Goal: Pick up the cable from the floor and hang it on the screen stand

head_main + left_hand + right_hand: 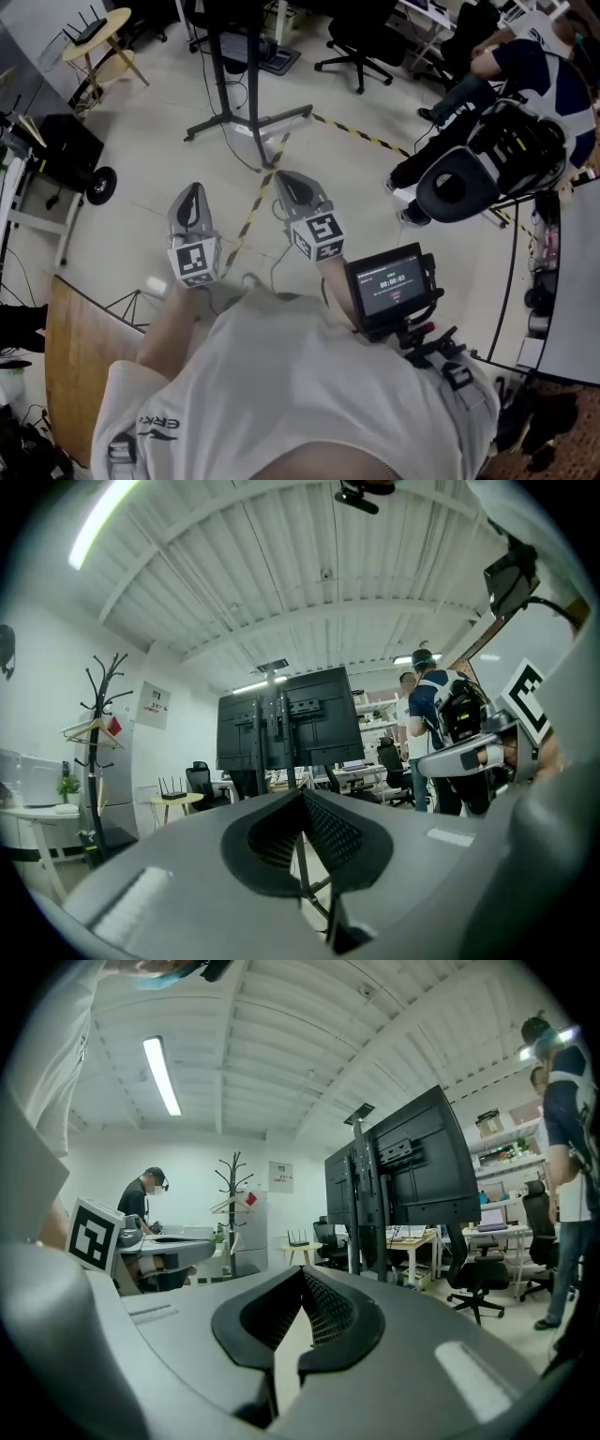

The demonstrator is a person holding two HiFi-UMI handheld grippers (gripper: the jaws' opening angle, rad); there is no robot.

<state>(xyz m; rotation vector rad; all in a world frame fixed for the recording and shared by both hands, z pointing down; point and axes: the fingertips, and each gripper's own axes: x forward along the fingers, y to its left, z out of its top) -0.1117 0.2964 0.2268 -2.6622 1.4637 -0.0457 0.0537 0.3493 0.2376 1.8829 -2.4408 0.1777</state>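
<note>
Claws clenched and empty, side by side: left claw (193, 197), right claw (292, 186), both facing screen stand (234, 84).

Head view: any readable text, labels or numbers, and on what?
"ERK", the rest unclear: printed on the white shirt, near the shoulder.
Small monitor: a line of digits like a time counter, too blurred to read.
Nothing else legible in this view.
</note>
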